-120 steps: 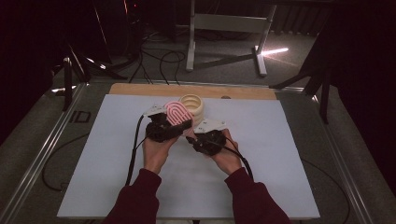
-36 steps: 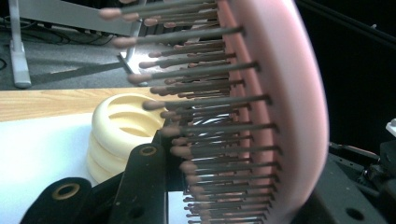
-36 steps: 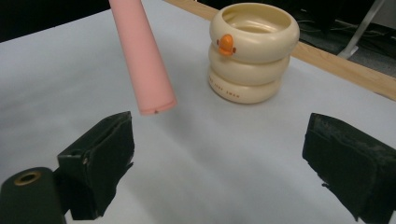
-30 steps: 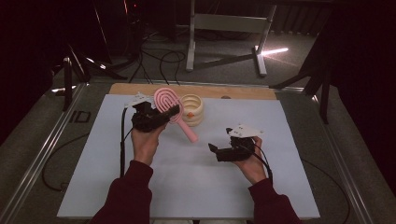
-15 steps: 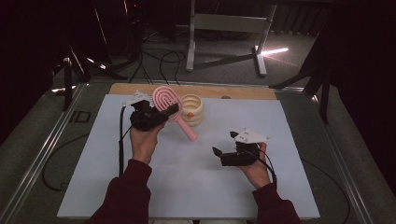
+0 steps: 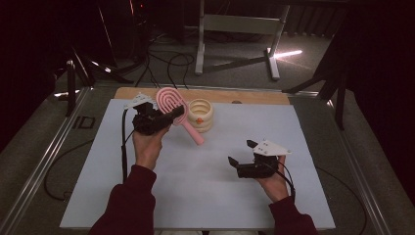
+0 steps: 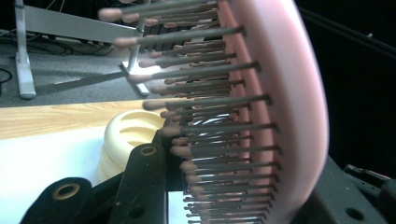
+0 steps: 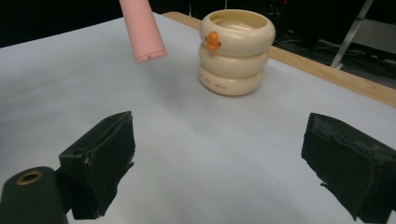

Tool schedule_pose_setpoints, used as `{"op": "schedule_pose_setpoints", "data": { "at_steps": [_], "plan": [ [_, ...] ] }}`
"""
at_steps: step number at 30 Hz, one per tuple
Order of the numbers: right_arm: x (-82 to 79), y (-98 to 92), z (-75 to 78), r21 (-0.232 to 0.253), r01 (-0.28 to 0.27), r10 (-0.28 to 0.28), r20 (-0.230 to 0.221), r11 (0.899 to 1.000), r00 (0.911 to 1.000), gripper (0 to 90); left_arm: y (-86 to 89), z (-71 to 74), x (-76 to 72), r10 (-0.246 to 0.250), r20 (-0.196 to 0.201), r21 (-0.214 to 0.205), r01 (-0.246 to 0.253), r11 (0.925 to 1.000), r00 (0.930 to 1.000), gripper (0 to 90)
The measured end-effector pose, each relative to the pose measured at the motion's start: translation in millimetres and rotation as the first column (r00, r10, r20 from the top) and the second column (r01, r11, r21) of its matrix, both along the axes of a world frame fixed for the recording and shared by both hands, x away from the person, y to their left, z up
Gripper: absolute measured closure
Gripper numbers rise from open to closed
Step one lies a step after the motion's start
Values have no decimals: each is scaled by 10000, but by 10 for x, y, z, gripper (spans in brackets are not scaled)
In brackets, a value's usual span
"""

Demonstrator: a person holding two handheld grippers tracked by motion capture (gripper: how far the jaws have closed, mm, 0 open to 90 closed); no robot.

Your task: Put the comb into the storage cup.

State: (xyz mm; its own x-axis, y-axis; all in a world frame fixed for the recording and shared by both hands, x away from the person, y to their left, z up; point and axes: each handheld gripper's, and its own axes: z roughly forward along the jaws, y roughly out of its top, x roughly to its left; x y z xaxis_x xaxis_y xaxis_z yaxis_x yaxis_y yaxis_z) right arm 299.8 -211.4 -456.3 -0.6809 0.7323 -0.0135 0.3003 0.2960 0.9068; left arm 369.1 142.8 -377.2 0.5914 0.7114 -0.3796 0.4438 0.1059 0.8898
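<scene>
Since the earlier pictures, the right claw (image 6: 241, 152) has slid away from the middle, toward the near right part of the white surface (image 6: 318, 147), and it has let go of the pink brush (image 6: 172, 106). Four seconds back both claws sat side by side at the brush, right in front of the cream holder (image 6: 201, 115).

Now the left claw (image 6: 177, 114) is clamped on the brush, just below its round head. The brush is up off the surface, next to the holder. Its handle (image 6: 193, 134) slants down toward the middle of the surface and hangs free. In the left gripper view the bristles (image 7: 210, 135) stick out sideways, right above the black jaws.

The right claw is wide open with nothing in it. It sits low over the surface, well apart from the brush. In the right gripper view the holder (image 8: 236, 51) looks like three stacked rings with a small orange beak (image 8: 213, 40).
</scene>
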Motion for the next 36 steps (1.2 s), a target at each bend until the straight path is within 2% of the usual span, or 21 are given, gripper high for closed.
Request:
{"op": "schedule_pose_setpoints", "data": {
  "at_steps": [18,36],
  "plan": [
    [-140,-277,-116,587,421,-446,410,9974,9982,98,5,93,55,56,150,313,-61,9995,9999,637],
    [-208,-388,-176,605,632,-658,424,9962,9969,99,58,107,119,190,170,516,-198,9985,9997,637]
  ]
}}
